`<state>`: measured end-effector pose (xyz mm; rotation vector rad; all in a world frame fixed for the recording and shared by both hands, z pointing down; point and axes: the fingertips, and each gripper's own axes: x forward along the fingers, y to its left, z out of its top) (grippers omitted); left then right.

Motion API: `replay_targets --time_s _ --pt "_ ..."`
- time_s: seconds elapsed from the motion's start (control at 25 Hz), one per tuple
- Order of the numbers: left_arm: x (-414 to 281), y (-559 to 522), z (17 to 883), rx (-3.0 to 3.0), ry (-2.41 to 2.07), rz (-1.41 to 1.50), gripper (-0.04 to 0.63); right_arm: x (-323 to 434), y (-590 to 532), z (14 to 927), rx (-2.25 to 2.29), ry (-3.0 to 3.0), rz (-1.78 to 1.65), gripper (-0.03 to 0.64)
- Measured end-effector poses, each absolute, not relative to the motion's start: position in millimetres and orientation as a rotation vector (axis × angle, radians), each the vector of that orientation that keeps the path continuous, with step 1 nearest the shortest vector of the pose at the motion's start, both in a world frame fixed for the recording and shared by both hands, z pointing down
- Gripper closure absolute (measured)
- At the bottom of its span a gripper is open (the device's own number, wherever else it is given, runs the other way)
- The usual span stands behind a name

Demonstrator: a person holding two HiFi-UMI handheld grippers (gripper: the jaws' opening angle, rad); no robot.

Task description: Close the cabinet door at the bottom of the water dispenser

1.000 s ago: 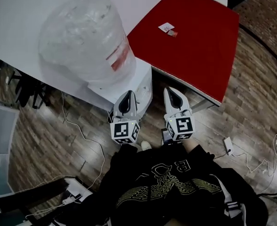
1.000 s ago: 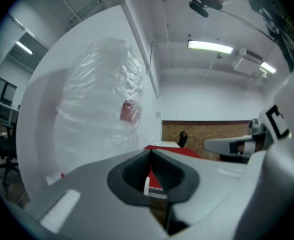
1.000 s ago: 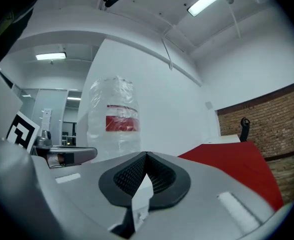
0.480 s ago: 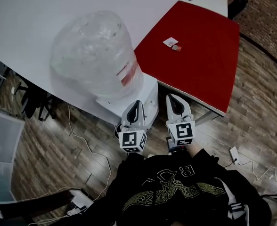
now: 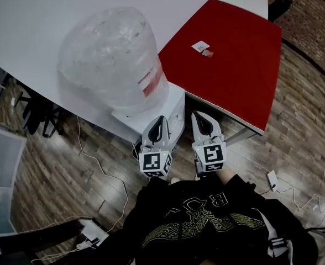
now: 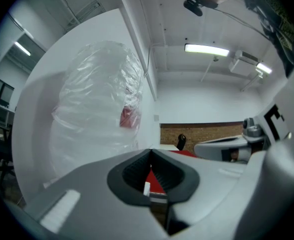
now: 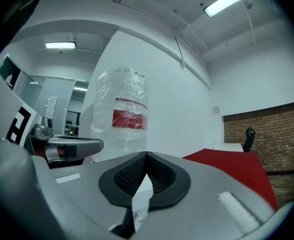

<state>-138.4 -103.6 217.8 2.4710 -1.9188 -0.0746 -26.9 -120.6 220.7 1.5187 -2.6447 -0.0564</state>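
Left claw, right claw closed, near dispenser edge.

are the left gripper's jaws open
No, in the left gripper view the left gripper has its jaws shut tip to tip, with nothing held between them.

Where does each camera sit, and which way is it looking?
Head view: on the person's head, looking steeply down at the water bottle, red table, left gripper, right gripper and the person's black top.
Left gripper view: rides the left gripper, looking along its shut fingers toward the water bottle; right gripper shows at right.
Right gripper view: rides the right gripper, facing water bottle and red table; left gripper at left.
All three share the water bottle.
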Motion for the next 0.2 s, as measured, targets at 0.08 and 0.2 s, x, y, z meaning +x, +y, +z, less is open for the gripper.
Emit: replay_targets --time_s 0.08,0.2 --pt "-140.0 -101.4 217.5 2.468 -1.925 -0.077 0.588 -28.5 -117.5 221.7 1.511 -2.642 -0.061 0.618" --pt "-140.9 -96.8 217.2 2.464 -1.933 -0.079 0.589 -30.4 -112.4 220.1 1.503 -2.652 -0.070 0.618"
